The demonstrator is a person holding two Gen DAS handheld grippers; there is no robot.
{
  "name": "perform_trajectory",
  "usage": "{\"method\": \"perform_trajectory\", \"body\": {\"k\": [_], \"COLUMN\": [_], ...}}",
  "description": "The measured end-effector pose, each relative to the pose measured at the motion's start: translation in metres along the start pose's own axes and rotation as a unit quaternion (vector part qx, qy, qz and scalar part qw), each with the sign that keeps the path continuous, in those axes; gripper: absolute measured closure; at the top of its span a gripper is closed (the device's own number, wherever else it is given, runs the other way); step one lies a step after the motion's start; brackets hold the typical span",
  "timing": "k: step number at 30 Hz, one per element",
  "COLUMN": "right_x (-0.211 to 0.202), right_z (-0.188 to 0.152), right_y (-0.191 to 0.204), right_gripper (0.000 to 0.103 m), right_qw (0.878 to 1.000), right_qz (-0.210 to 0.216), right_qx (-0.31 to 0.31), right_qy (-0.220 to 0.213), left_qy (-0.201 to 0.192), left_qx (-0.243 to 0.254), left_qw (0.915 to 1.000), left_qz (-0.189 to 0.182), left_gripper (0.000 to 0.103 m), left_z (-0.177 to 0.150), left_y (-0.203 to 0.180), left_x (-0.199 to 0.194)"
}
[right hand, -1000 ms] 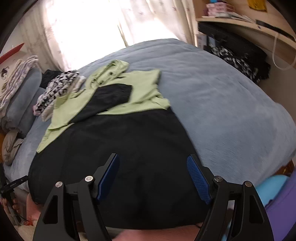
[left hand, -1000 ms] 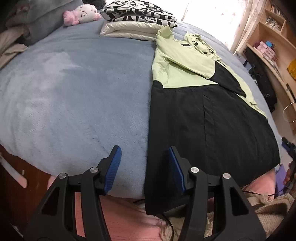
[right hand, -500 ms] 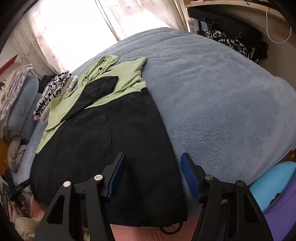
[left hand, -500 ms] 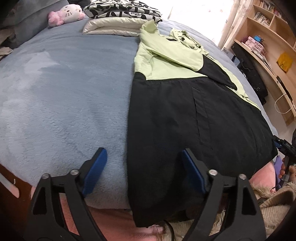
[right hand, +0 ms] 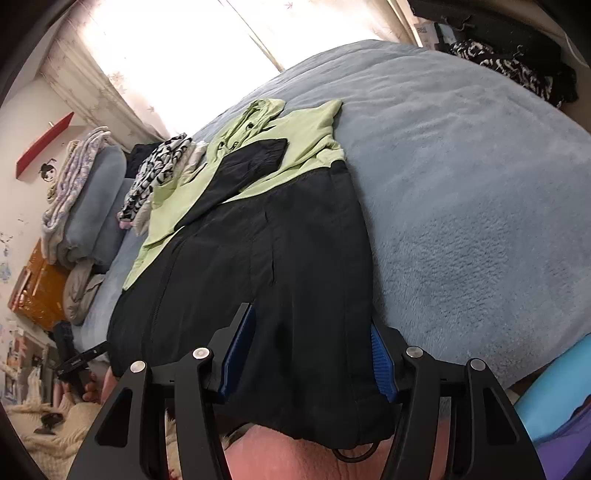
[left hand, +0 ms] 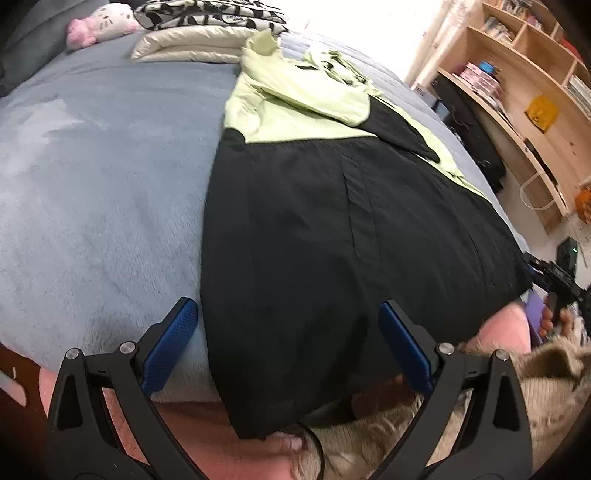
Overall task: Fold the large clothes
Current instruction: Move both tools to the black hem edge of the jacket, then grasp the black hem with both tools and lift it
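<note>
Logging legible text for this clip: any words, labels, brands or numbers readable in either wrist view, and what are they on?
No text reads clearly in either view.
Books on the shelf: spines too small and blurred.
Yellow item on the shelf: any print blurred.
Patterned cloth: black-and-white shapes, no legible lettering.
Wall sticker: a drawing, no words.
Jacket: no label visible.

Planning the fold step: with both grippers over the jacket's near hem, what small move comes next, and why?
Probably lower both onto the hem corners and pinch. The left gripper is opening and the right gripper closing, each straddling the black-and-green jacket; neither grips it yet.
</note>
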State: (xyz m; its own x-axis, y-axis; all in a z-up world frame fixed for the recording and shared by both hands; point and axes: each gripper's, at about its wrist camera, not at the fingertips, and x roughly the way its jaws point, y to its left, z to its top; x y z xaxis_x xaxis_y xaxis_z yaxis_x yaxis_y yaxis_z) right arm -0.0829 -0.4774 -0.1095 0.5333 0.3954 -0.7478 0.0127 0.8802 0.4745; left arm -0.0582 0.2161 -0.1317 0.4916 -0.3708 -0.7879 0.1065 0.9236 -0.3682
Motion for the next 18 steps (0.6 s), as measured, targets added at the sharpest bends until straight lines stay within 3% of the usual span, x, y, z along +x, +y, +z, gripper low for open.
{"method": "perform_trajectory", "body": {"k": [4, 11, 15, 16, 17, 18], "right_x": [0.01, 0.032, 0.043, 0.045, 0.046, 0.048], "right_z": [0.002, 0.003, 0.005, 0.005, 0.006, 0.006], "right_y": [-0.003, 0.004, 0.005, 0.005, 0.006, 0.009], "right_gripper": [0.044, 0.046, 0.073, 0.082, 0.085, 0.087], "right_qw": [1.0, 0.999, 0.999, 0.999, 0.999, 0.999], "right_qz": [0.028, 0.037, 0.039, 0.042, 0.044, 0.044], "right_qx": [0.012, 0.004, 0.018, 0.02, 0.019, 0.016], "right_qy": [-0.005, -0.011, -0.012, -0.012, -0.01, -0.01], "left_qy": [-0.001, -0.014, -0.026, -0.03, -0.036, -0.039], "left_qx": [0.001, 0.011, 0.001, -0.003, -0.007, -0.005], "left_qw": [1.0, 0.9998, 0.9996, 0.9995, 0.9992, 0.9991], "left_qz": [-0.001, 0.013, 0.009, 0.008, 0.012, 0.012], "left_gripper": [0.007, 0.003, 0.004, 0.013, 0.018, 0.031], "left_z": [-0.001, 0.001, 0.002, 0.002, 0.003, 0.004], "left_y": [0.002, -0.003, -0.003, -0.003, -0.004, -0.005], "left_x": [0.006, 0.021, 0.019, 0.018, 0.015, 0.013]}}
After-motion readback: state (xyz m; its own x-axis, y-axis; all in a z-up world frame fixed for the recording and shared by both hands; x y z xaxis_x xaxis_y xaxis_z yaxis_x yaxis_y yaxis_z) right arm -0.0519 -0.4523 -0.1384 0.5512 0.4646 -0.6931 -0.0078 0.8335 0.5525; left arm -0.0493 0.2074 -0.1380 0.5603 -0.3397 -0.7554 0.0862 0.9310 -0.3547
